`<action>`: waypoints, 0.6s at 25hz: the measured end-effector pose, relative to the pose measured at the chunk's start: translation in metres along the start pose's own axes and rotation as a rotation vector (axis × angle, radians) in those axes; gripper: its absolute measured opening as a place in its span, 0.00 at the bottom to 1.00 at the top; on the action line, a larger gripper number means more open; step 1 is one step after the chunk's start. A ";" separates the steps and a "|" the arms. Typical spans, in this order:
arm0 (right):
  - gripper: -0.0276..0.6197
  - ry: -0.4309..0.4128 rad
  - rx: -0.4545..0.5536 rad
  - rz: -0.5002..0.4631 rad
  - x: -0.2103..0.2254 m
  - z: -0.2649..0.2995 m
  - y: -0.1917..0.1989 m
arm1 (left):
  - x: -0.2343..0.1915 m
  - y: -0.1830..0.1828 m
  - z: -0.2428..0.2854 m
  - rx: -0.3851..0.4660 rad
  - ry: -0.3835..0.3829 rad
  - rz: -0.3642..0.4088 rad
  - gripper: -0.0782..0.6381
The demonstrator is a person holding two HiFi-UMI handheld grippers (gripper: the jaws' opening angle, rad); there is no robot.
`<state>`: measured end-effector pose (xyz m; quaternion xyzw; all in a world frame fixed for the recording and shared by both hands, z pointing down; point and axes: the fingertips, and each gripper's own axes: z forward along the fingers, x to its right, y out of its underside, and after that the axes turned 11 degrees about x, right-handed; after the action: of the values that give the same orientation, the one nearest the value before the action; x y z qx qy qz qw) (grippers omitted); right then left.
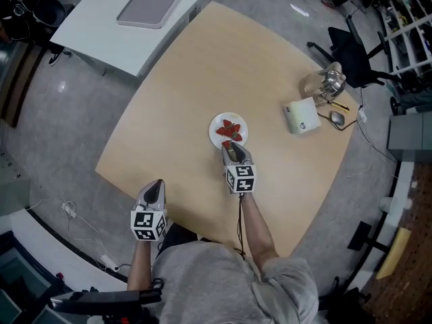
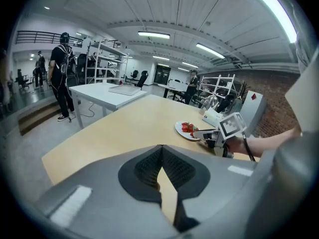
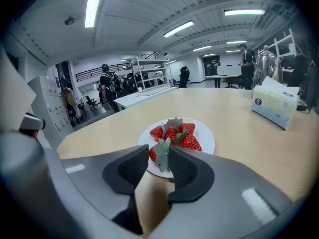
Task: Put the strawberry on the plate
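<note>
Item one, the desk (image 1: pixel 189 79): pale wood, and it carries everything we list below except the next three entries.

Beyond its far left corner we log a white table (image 1: pixel 101 39) with a grey tray (image 1: pixel 152 2) lying flat on it, and at the far right a black chair (image 1: pixel 351 49) on the floor.

At the desk's right edge stand a tissue box (image 1: pixel 302 115) and, just behind it, a glass jug (image 1: pixel 324 83). Both are well apart from the plate.

The only container in use is the plate (image 1: pixel 217 123), white and round, near the middle of the desk. It holds a small heap of strawberries (image 3: pixel 179 133), leaves up.

The right gripper (image 1: pixel 233 150) reaches over the plate's near rim. Its jaws are clamped on one more strawberry (image 3: pixel 155 153), which sits at the jaw tips just above that rim, beside the heap.

The left gripper (image 1: pixel 155 187) hangs off the desk's near edge, well apart from the plate. Its jaws are together with nothing between them.

We see nothing standing between either gripper and the plate.
</note>
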<state>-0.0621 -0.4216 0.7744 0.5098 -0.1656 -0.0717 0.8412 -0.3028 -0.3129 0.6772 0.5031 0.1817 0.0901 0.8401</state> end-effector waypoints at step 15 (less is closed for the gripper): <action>0.27 0.012 -0.026 0.008 0.001 0.007 0.001 | -0.003 -0.005 0.006 0.002 0.006 -0.004 0.14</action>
<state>-0.0639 -0.4276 0.7787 0.4985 -0.1618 -0.0675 0.8490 -0.3036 -0.3214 0.6768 0.5032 0.1854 0.0899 0.8393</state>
